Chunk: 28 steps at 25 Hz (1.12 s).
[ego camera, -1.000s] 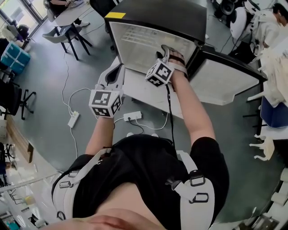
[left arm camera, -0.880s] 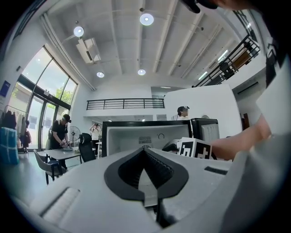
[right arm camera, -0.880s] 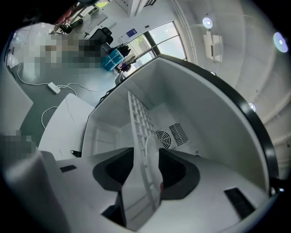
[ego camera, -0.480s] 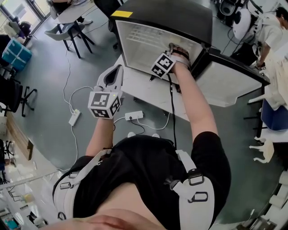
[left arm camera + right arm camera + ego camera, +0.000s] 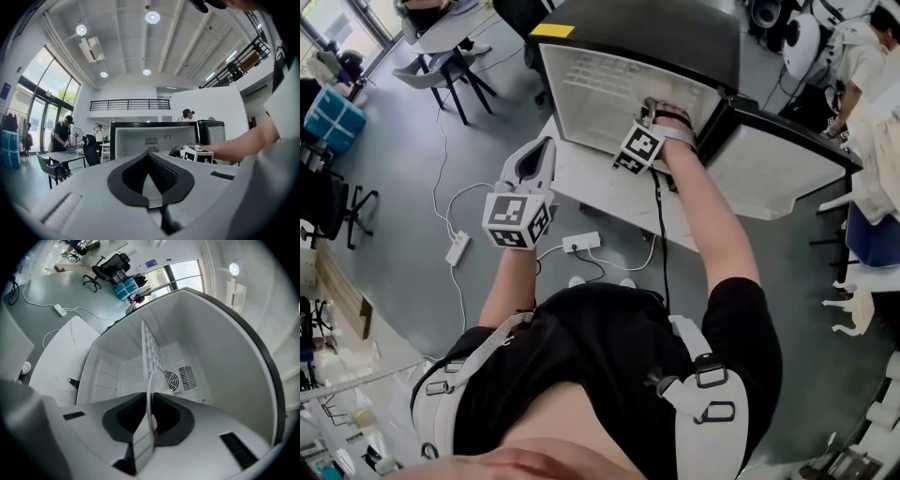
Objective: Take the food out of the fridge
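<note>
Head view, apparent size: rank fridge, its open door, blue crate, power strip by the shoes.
1. fridge
2. open door
3. blue crate
4. power strip
The crate sits far off at the picture's edge, so this ranks apparent size only.

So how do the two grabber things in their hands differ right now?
The left gripper hangs outside the fridge, jaws together and empty; the right gripper reaches inside, jaws closing on a thin white plate. Both carry marker cubes.

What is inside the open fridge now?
A wire shelf, a rear fan grille, and the right gripper, its jaws closing on a thin white plate. The plate is edge-on, so any food is hidden.
</note>
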Motion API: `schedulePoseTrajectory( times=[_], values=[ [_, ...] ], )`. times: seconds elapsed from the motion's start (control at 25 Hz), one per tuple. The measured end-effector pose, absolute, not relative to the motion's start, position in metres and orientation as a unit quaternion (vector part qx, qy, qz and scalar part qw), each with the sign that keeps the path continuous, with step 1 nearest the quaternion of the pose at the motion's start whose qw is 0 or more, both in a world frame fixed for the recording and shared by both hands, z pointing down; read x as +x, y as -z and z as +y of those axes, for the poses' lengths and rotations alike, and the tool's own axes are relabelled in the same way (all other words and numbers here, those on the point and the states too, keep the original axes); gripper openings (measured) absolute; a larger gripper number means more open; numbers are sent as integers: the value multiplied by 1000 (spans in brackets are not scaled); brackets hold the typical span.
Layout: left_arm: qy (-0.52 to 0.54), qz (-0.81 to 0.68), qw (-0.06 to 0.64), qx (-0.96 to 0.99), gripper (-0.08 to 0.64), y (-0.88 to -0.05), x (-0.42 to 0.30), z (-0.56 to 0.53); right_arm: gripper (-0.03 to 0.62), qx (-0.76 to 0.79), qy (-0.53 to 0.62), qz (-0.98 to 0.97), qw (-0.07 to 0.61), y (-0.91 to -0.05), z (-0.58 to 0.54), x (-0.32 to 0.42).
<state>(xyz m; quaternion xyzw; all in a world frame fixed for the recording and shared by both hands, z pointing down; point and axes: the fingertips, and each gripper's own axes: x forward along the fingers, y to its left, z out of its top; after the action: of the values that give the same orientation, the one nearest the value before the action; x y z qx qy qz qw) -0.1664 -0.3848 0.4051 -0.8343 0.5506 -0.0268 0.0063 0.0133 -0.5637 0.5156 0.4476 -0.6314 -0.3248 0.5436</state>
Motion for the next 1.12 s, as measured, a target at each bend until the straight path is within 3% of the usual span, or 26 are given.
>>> schedulePoseTrajectory(
  times=[0.32,1.12],
  values=[
    [29,537,9,-843,-6,-405,-152,-382,23,428,378,-631,525,-505,-535,1],
    [32,538,8,-842,-6,-406,-154,-378,23,367,516,-656,411,-422,-427,-38]
  ],
)
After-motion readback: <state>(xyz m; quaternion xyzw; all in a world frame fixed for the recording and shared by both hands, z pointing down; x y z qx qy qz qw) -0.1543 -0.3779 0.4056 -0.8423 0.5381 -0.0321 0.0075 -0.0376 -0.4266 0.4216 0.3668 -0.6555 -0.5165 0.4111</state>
